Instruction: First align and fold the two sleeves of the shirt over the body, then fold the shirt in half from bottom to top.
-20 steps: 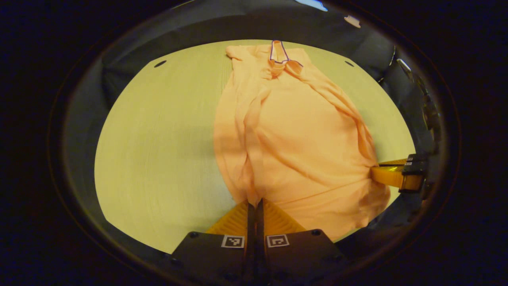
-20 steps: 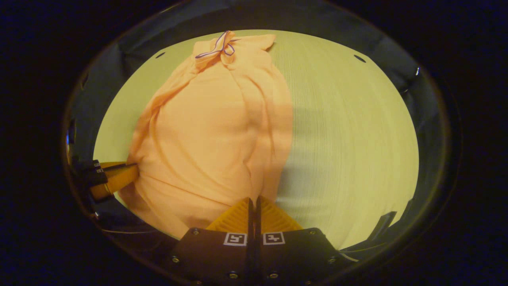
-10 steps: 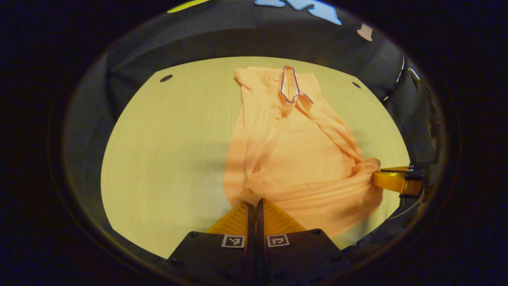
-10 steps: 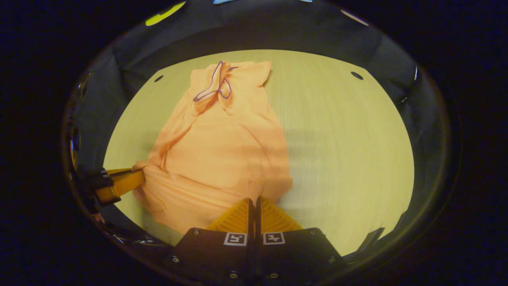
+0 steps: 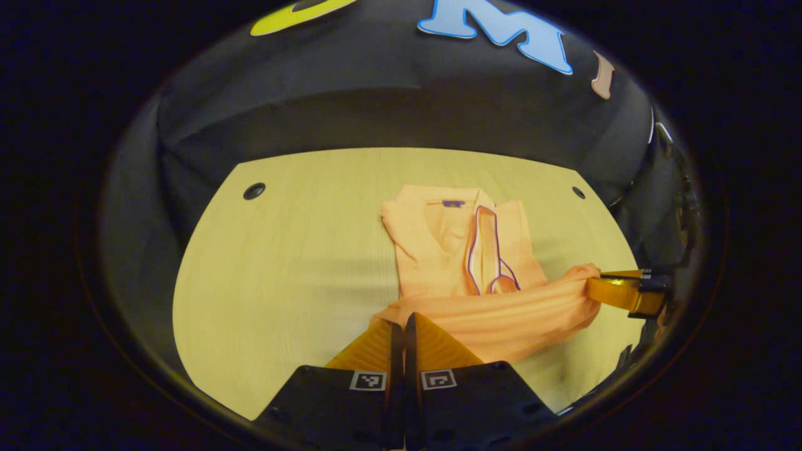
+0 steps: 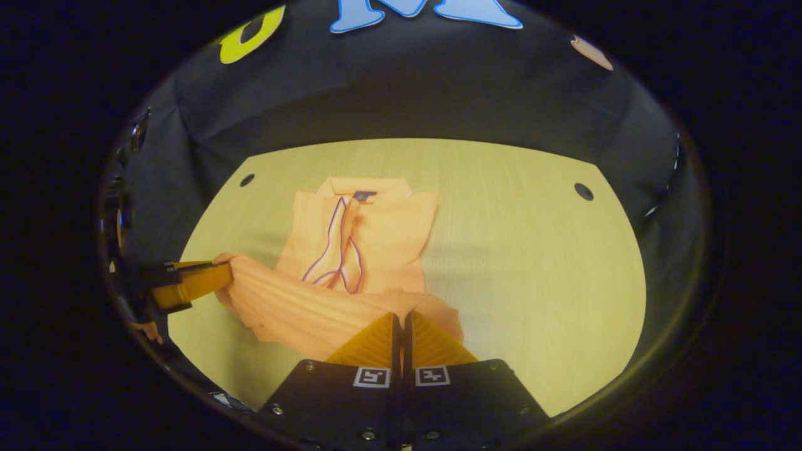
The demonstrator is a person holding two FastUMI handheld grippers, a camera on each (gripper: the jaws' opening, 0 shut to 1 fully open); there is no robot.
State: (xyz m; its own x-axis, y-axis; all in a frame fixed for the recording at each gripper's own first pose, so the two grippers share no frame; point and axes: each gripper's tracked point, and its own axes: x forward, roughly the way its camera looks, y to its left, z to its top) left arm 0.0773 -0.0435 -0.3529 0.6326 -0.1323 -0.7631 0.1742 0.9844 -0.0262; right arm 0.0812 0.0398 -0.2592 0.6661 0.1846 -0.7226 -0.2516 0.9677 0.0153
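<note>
Left gripper view: left gripper [image 5: 404, 326] pinches the bottom hem of the orange shirt [image 5: 463, 250], fingers pressed together on cloth. Shirt lies on the wooden table [image 5: 282, 263], collar at the far end, sleeves already laid over the body. Right gripper [image 5: 611, 289] grips the hem's other corner, so the edge hangs stretched between them, likely to keep the fold straight

Right gripper view: right gripper [image 6: 401, 326] clamped on its hem corner of the shirt [image 6: 369, 238], left gripper [image 6: 200, 282] opposite. Hem held above the lower body, bottom-to-top fold looks midway, not laid down yet

Pale wood table [image 5: 282, 263] — orange shirt [image 5: 438, 244] lying on it.
</note>
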